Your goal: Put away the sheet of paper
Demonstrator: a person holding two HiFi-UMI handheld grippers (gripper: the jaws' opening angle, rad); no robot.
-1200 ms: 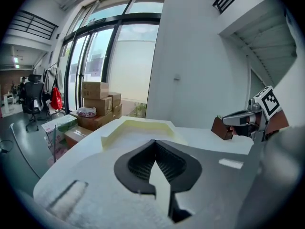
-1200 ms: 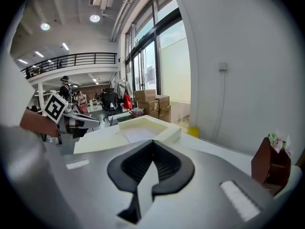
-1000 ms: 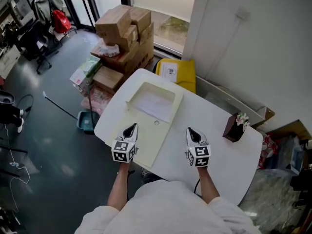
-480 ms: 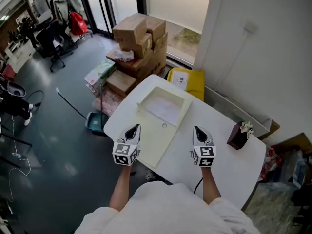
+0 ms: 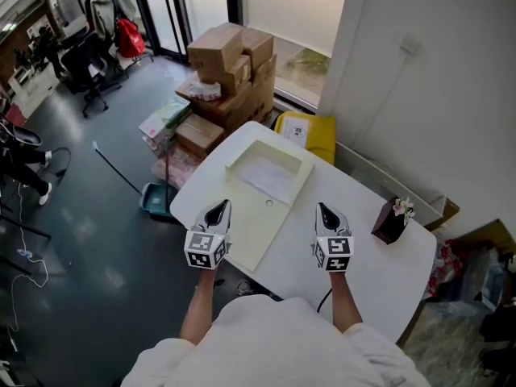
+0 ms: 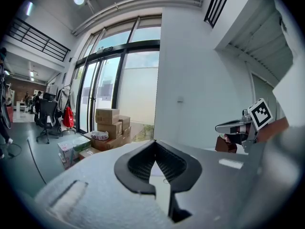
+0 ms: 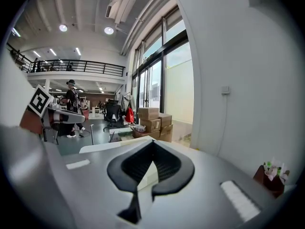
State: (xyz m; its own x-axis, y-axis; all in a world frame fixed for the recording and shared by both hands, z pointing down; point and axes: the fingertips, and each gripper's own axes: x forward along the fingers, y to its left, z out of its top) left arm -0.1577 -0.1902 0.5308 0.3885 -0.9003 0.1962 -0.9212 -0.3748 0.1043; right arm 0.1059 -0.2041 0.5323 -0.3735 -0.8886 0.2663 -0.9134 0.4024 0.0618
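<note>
Left gripper (image 5: 218, 209) and right gripper (image 5: 324, 212) both clenched, empty, over near edge of table (image 5: 379, 260). Paper (image 5: 270, 176) lies in far recess of tray (image 5: 251, 230), apart from both.

No word or number can be read anywhere. The white label (image 5: 297, 131) on the yellow container (image 5: 321, 140), at upper centre of the head view, is too small to make out. The left gripper (image 5: 221, 206) and right gripper (image 5: 322, 208) carry only black-and-white square marker patterns.
</note>
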